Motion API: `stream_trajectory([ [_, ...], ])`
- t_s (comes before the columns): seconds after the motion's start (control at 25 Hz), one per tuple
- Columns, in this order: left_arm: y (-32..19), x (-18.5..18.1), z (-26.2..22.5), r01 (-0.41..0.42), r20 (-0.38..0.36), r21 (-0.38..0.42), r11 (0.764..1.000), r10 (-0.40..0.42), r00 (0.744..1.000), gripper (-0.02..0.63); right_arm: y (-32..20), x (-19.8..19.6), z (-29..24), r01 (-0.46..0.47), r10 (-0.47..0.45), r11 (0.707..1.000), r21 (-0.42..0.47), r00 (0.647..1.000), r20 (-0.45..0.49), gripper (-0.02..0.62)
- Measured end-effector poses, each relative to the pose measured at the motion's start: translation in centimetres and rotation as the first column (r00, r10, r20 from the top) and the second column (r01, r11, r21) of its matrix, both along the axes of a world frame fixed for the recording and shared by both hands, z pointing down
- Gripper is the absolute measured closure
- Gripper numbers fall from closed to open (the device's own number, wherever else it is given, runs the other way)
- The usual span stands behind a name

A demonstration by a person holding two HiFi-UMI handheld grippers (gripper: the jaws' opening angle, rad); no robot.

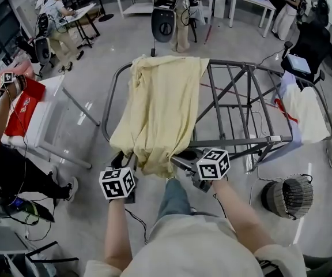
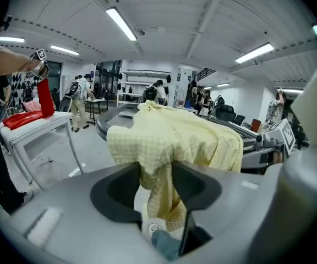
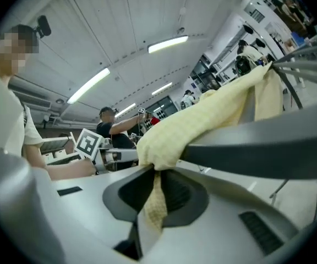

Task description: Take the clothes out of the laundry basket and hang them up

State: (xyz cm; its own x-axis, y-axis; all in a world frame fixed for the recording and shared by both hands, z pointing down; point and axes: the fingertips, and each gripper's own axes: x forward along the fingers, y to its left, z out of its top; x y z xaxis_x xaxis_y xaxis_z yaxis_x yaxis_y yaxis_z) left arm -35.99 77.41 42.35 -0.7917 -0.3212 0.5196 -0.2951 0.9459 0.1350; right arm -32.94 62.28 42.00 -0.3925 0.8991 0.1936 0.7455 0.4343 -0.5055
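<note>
A pale yellow checked garment lies draped over the left end of a grey metal drying rack, its hem hanging off the near rail. My left gripper grips the hem's left part, and in the left gripper view the cloth fills the gap between the jaws. My right gripper holds the hem's right part. There a bunched fold is pinched tight in its jaws, beside a rack bar. The dark mesh laundry basket stands on the floor at the right.
A white and blue cloth hangs on the rack's right end. A white table with a red item stands to the left, where a person's arm holds another gripper. Other people and equipment stand farther back.
</note>
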Motion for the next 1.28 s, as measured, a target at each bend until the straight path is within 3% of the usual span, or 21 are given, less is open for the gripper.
stream_trajectory([
  [0.2,1.1,0.3,-0.3,0.016,0.021,-0.017,1.000,-0.015,1.000,0.565,-2.1,1.8,-0.8,-0.028,0.015,0.988,0.152,0.996,0.090,0.563],
  [0.48,2.1,0.3,-1.2,0.072,0.031,-0.015,0.997,-0.072,0.997,0.577,-9.8,4.1,-5.0,-0.197,0.164,0.961,0.197,0.972,0.169,0.583],
  [0.68,2.2,0.3,-2.4,0.104,0.060,-0.029,0.994,-0.102,0.993,0.577,-15.6,4.7,-7.4,-0.308,0.253,0.917,0.255,0.941,0.226,0.586],
  [0.8,1.3,0.6,-4.1,0.088,0.101,-0.027,0.996,-0.085,0.991,0.577,-18.5,4.9,-10.3,-0.367,0.306,0.899,0.239,0.917,0.256,0.586],
  [0.92,-1.2,1.4,-6.9,0.019,0.174,-0.015,1.000,-0.016,0.985,0.577,-20.6,5.3,-15.8,-0.445,0.365,0.875,0.191,0.865,0.343,0.586],
  [1.04,-3.2,2.1,-9.6,-0.028,0.243,0.015,0.999,0.023,0.970,0.577,-21.5,6.0,-22.3,-0.529,0.409,0.839,0.128,0.769,0.491,0.586],
  [1.12,-3.6,2.4,-10.4,-0.036,0.265,0.002,0.999,0.035,0.964,0.577,-21.2,6.3,-23.9,-0.574,0.412,0.807,0.140,0.717,0.562,0.586],
  [1.2,-3.0,2.5,-10.3,-0.014,0.267,-0.046,0.999,0.026,0.963,0.577,-20.3,6.2,-22.1,-0.584,0.371,0.777,0.235,0.726,0.579,0.586],
  [1.28,-1.5,2.5,-9.3,0.028,0.239,-0.073,0.997,-0.010,0.971,0.577,-18.8,5.9,-18.2,-0.540,0.329,0.778,0.321,0.785,0.524,0.586],
])
